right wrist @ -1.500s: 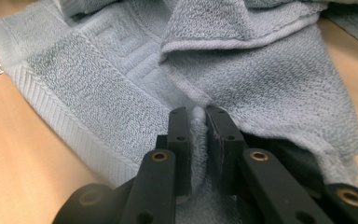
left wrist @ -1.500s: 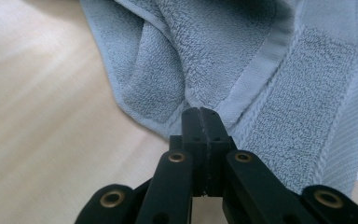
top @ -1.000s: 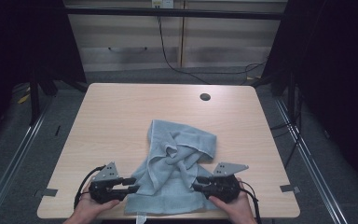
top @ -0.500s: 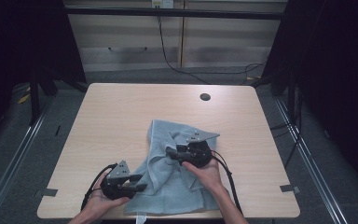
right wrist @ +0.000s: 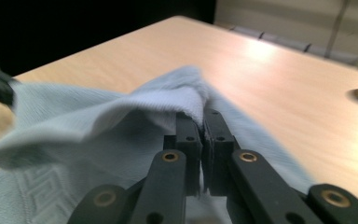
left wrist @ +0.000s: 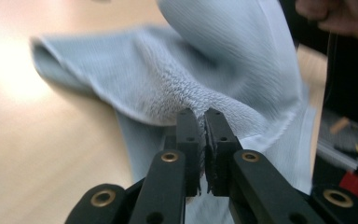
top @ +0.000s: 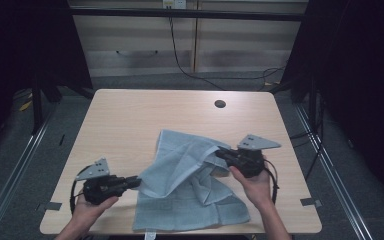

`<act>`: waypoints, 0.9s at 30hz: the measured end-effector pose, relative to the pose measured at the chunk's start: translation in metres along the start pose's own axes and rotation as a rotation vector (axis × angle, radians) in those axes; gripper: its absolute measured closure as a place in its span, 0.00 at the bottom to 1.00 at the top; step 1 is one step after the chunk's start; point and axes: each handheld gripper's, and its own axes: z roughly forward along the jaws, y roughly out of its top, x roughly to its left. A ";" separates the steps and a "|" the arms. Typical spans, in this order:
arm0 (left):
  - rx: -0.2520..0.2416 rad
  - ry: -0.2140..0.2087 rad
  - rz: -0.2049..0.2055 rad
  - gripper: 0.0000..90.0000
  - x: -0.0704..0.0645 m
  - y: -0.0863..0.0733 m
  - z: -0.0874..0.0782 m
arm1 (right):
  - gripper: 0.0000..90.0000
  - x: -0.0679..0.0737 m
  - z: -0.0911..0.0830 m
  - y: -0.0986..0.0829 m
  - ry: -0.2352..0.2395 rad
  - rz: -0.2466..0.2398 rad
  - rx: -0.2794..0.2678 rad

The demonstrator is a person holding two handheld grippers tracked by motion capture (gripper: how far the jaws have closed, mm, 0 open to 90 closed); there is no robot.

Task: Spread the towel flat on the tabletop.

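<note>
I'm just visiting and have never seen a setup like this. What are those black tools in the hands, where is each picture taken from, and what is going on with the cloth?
There is no machine here: a person holds a hand tool in each hand, each ending in a two-jawed claw. The high view looks down from above the wooden table. The left claw and the right claw each pinch an edge of a light blue towel, which lies partly lifted and rumpled. The other two pictures come from small cameras riding on the tools, looking along the black jaws; both show jaws shut on towel fabric. A small round hole sits near the table's far edge.
</note>
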 end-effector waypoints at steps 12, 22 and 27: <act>-0.193 0.026 -0.019 0.96 0.007 0.038 -0.050 | 0.96 -0.010 -0.058 0.017 -0.077 -0.019 -0.109; -0.257 0.124 -0.081 0.95 0.052 0.094 -0.036 | 0.96 -0.037 -0.034 0.076 -0.111 0.005 -0.218; -0.248 0.218 -0.148 0.93 0.093 0.125 -0.006 | 0.96 -0.069 -0.007 0.097 -0.171 0.055 -0.201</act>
